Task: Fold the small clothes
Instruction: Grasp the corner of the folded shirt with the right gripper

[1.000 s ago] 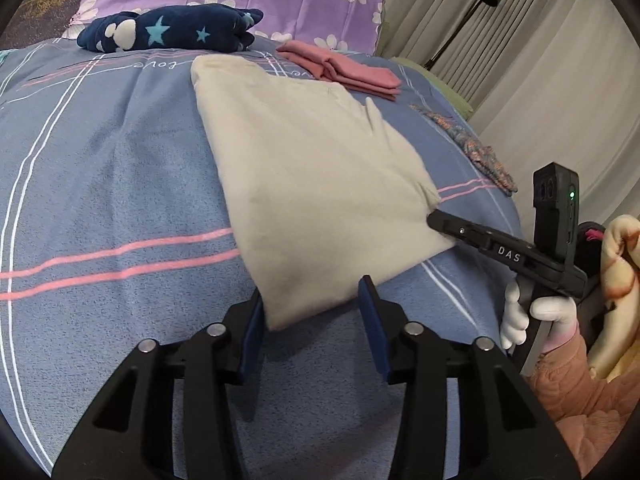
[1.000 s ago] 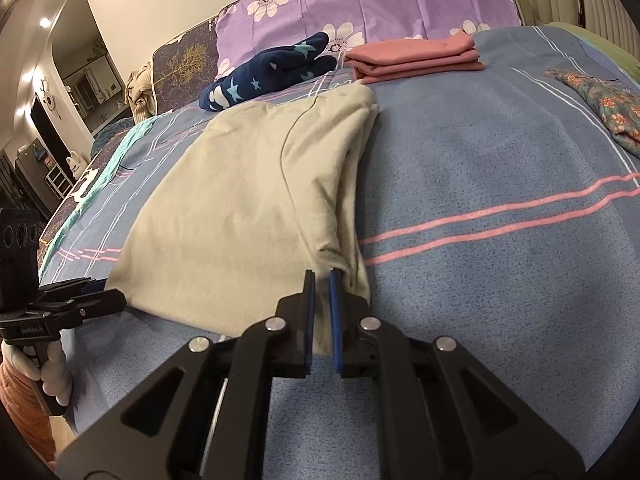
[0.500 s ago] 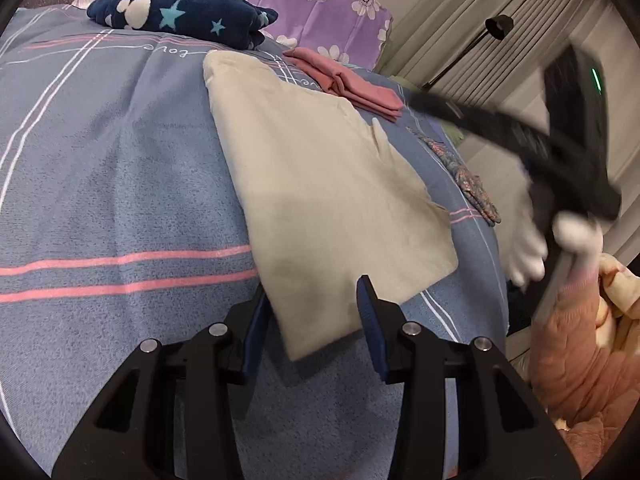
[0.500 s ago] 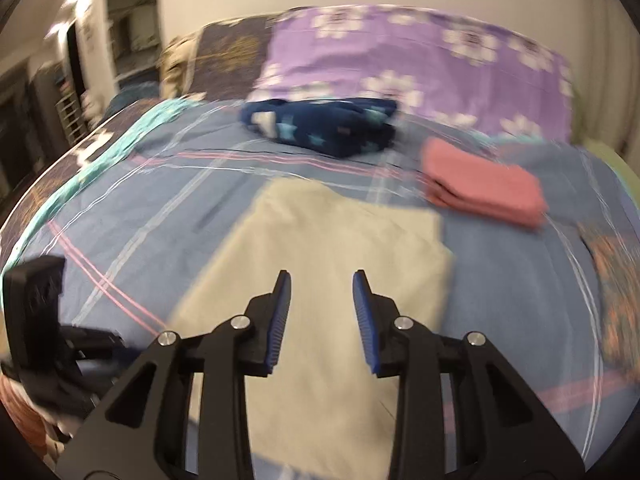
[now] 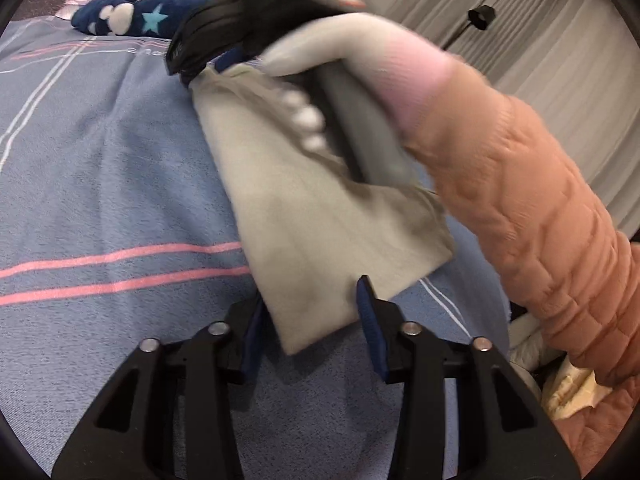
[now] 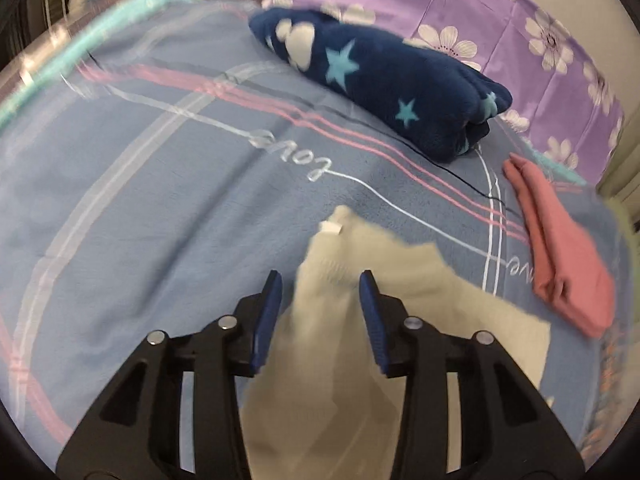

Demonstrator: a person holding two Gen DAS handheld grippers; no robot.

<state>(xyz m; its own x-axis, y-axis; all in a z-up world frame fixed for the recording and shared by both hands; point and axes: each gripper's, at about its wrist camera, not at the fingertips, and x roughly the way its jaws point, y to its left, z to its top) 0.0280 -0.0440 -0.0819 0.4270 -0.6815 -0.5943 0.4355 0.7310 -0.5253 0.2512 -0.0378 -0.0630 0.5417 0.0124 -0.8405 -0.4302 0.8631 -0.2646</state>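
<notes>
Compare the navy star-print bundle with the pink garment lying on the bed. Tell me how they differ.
The navy star-print bundle is thick, fleecy and patterned with stars and white shapes; the pink garment is plain, thin and flat. The bundle sits up by the purple floral pillow; the pink garment lies nearer, off to the right, close to the beige garment. Both are folded and rest on the blue bedspread, away from either claw.

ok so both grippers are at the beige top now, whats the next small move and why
Probably close both grippers on the cloth. The right gripper has its jaws, just closing, astride the far end of the beige top, not yet pinching it. The left gripper straddles the near corner of the top, jaws also just closing, pads apart from the fabric. With both ends gripped, the far end could be folded over.
</notes>
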